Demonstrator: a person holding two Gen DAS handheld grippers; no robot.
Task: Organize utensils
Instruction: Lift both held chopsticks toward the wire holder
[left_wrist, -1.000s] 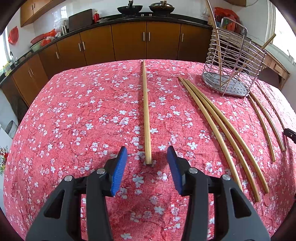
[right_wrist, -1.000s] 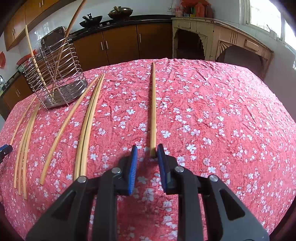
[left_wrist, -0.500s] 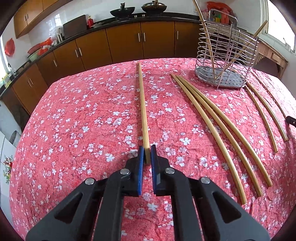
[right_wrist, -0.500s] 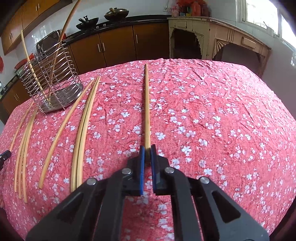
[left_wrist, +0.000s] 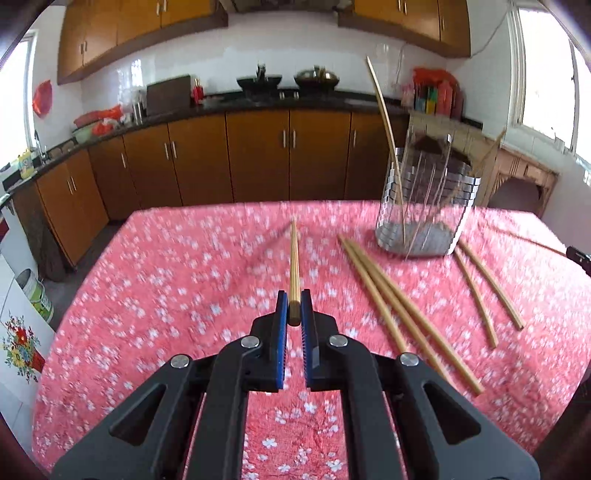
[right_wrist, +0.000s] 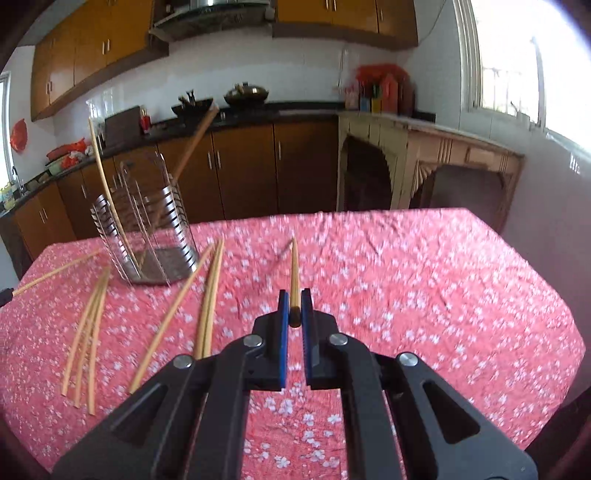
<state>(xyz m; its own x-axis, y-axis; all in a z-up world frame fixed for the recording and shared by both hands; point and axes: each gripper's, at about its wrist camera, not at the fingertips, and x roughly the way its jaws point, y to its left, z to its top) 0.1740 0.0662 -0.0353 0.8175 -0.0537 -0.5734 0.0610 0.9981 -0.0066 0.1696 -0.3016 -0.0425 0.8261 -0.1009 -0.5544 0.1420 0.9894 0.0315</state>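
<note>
Blue pads of the left gripper (left_wrist: 294, 308) clamp the near end of a chopstick (left_wrist: 294, 266), raised off the floral tablecloth (left_wrist: 166, 280) — loose chopsticks (left_wrist: 388, 299) lie to its right, near the wire holder (left_wrist: 424, 206). Right wrist view: the right gripper (right_wrist: 294, 308) pinches another chopstick (right_wrist: 294, 273) the same way — the wire holder (right_wrist: 147, 229) stands far left, beside more loose sticks (right_wrist: 210, 291).

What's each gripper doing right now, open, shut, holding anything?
Left gripper: shut on a chopstick, pinched at its near end, lifted off the tablecloth.
Right gripper: shut on another chopstick, same end grip, also raised.
</note>
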